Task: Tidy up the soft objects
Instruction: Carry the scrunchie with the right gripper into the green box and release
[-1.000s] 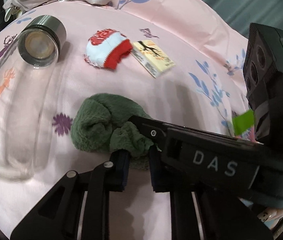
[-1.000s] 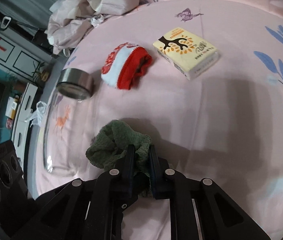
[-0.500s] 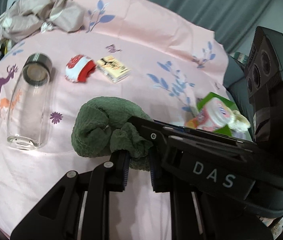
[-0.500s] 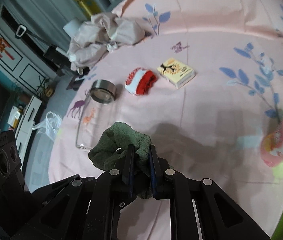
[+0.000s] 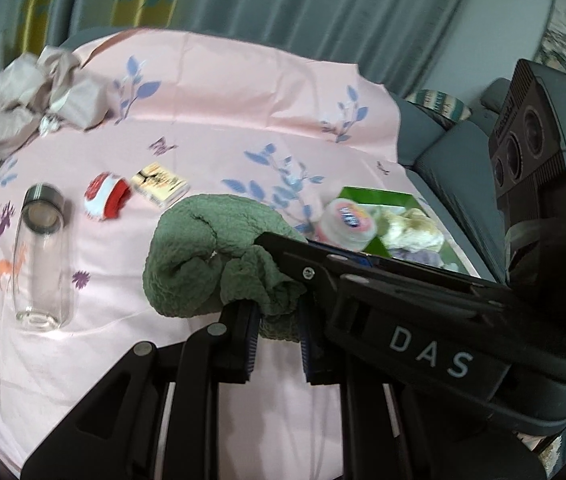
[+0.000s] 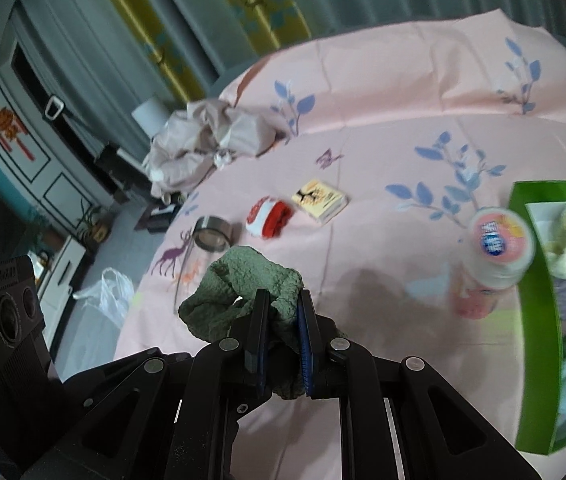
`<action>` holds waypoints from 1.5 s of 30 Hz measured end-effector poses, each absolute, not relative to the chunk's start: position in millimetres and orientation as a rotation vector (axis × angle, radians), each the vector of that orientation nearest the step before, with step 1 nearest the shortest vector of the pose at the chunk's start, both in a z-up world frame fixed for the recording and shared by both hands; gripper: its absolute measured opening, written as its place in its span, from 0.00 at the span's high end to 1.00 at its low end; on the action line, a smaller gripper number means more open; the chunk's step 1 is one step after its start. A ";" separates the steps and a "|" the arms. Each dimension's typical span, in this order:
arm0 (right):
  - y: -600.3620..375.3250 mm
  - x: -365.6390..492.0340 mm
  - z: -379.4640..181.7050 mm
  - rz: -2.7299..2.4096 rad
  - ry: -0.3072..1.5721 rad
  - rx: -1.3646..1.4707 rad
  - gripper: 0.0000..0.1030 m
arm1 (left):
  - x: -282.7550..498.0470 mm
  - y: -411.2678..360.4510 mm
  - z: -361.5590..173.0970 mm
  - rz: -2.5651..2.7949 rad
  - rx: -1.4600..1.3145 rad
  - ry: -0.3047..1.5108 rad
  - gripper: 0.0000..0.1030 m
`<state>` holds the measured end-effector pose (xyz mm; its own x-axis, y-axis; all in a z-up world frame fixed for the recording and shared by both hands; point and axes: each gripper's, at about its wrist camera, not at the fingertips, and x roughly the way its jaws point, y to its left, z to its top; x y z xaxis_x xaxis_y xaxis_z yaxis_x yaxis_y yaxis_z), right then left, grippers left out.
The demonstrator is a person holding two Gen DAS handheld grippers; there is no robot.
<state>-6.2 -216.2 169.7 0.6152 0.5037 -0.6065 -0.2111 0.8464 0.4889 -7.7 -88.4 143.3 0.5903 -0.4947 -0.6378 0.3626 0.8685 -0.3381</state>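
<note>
Now we see both tools up off the bed compared with a second ago: the bedding objects look smaller and farther, and the curtains plus the green tray (image 6: 536,320) have come into view. We have the left tool (image 5: 275,334) clenched on the green towel (image 5: 203,256), and the right tool (image 6: 281,338) clenched on the same towel (image 6: 243,280), same grip as before. Towel is bunched and hanging in the air between the two tools, above the pink bedsheet (image 5: 243,92), no contact with it. No clear long axis that we can call; the bulk of the bundle sits forward and to the left of each tool's fingers. Still lying on the sheet, unmoved: glass bottle (image 5: 41,256) on its side with the metal cap end away from us, red-and-white sock (image 5: 105,198), small yellow box (image 5: 159,186) just beside the sock. Tray sits to the right, holding pale soft items, with a pink-lidded jar (image 6: 497,246) at its left edge. Crumpled beige cloth (image 5: 31,96) at the far left of the bed.
</note>
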 end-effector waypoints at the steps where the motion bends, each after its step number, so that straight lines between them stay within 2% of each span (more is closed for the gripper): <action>1: -221.1 -9.1 172.3 0.416 0.797 0.396 0.85 | -9.2 -92.3 145.9 -0.510 -0.170 0.789 0.87; 22: -371.3 -36.1 192.8 0.134 0.572 0.543 0.85 | 4.4 -238.5 188.3 -0.793 0.001 0.679 0.87; 34: -448.3 -48.5 145.4 -0.027 0.571 0.708 0.84 | 10.4 -322.6 160.1 -0.917 0.098 0.752 0.87; 45: -482.9 -53.8 111.0 -0.096 0.608 0.823 0.84 | 21.6 -363.5 132.0 -0.960 0.131 0.832 0.87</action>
<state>-53.8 -482.9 111.0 0.8268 0.1488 -0.5424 0.3089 0.6859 0.6589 21.6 -363.5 132.0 0.2966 -0.6720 -0.6786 0.7670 0.5910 -0.2500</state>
